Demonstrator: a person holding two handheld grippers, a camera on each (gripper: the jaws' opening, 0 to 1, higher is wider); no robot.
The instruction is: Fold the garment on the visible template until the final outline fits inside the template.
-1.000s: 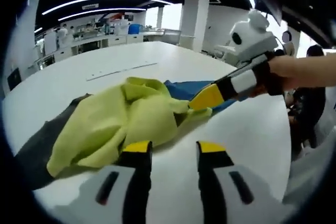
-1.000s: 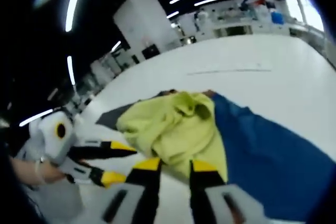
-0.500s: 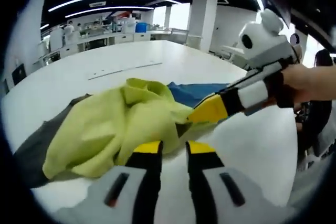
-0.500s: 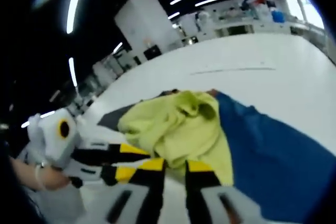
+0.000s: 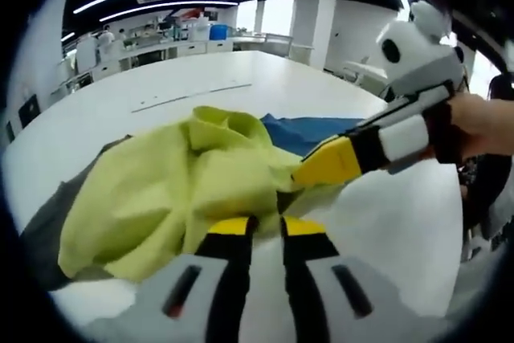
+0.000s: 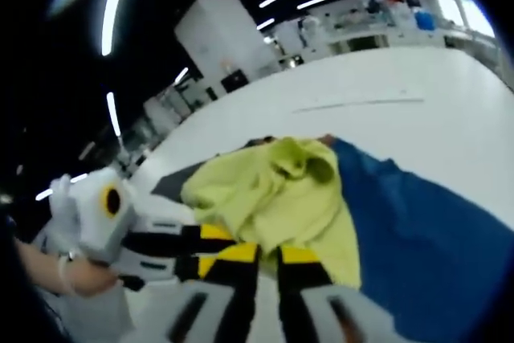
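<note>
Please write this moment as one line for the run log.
phase: grasping hem | left tongs: closing on yellow-green garment | right tongs: at the same hem | blue template: partly covered | fold: not done

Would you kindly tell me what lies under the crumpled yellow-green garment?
Under the crumpled yellow-green garment a blue cloth shows on one side and a dark grey sheet on the other; where they meet is covered.

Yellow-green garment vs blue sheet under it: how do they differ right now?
The yellow-green garment is crumpled and bunched into raised folds; the blue sheet lies flat on the white table.
The garment lies on top, overlapping the blue sheet's edge; the sheet sits beneath it against the table.
Both grippers, left gripper and right gripper, have their tips at the garment's near edge, none on the blue sheet.
Both are soft and rest on the same table.
</note>
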